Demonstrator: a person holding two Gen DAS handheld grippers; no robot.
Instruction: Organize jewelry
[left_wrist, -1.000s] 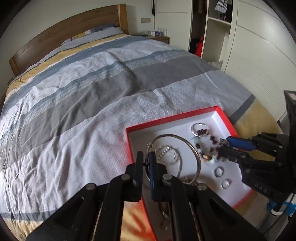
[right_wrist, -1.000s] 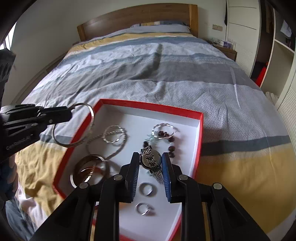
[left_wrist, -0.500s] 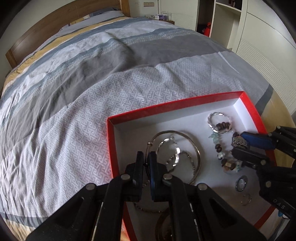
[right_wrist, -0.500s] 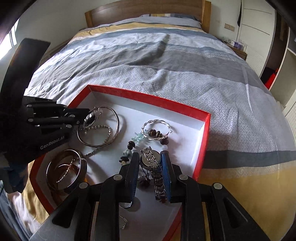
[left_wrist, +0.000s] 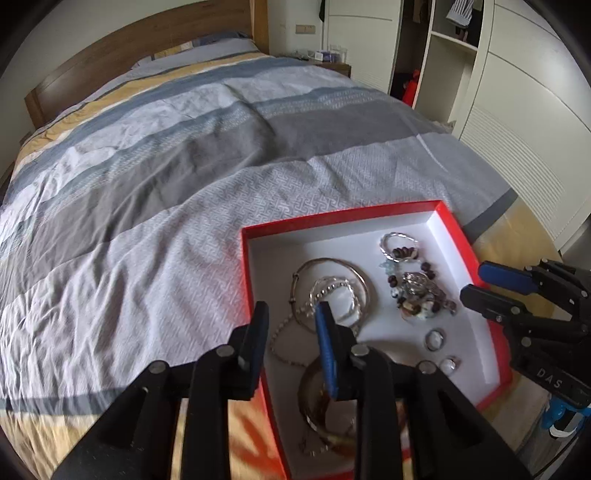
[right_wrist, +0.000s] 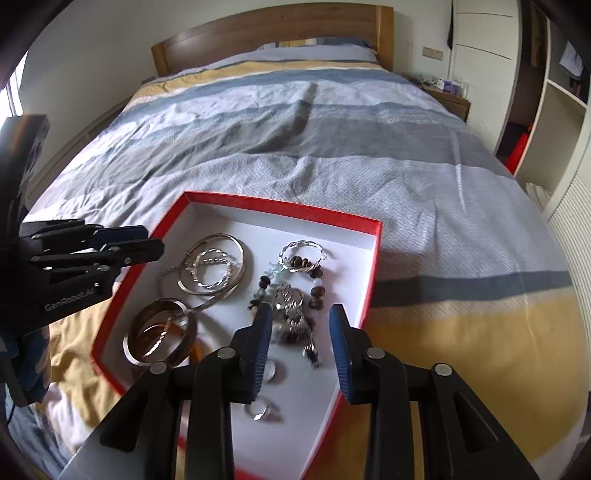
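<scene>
Both grippers just let go: left gripper (left_wrist: 291, 314) opened off the thin silver bangle (right_wrist: 216, 264), right gripper (right_wrist: 301, 314) off the watch (right_wrist: 295, 319). Both pieces lay in the red tray (right_wrist: 280, 208), jaws apart and empty, so two items looked placed.

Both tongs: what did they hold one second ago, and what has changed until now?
The left tongs have just opened and released the large silver bangle into the red tray. The right tongs have just opened, dropping the watch onto the bead bracelet. The rings and the brown bangle stayed.
</scene>
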